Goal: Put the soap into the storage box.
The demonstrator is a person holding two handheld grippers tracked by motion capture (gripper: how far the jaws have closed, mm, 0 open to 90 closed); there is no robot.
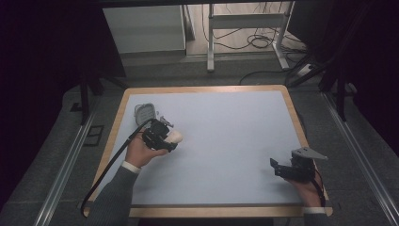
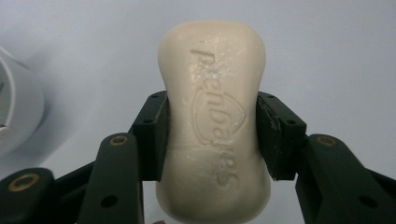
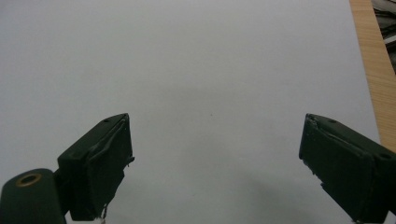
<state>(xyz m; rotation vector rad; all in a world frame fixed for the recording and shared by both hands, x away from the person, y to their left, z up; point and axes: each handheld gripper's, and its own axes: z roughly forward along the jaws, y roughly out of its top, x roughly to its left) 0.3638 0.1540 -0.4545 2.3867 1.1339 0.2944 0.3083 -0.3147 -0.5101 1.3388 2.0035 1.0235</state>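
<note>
While I look down from the high view, my left gripper [image 1: 165, 135] carries the cream, waisted bar of soap [image 1: 175, 136] at four o'clock from the grey oval soap dish [image 1: 145, 112]. Left gripper view: pads clamp the soap's waist. Right gripper view: my right gripper [image 3: 215, 163] gapes, idle. Next, I judge, lower the soap squarely into the dish.

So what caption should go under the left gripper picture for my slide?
Left gripper clamps a cream soap bar at its waist above the pale table.

Cream soap bar [image 2: 215, 135], embossed lettering, waisted shape, clamped at its middle, above table
</note>
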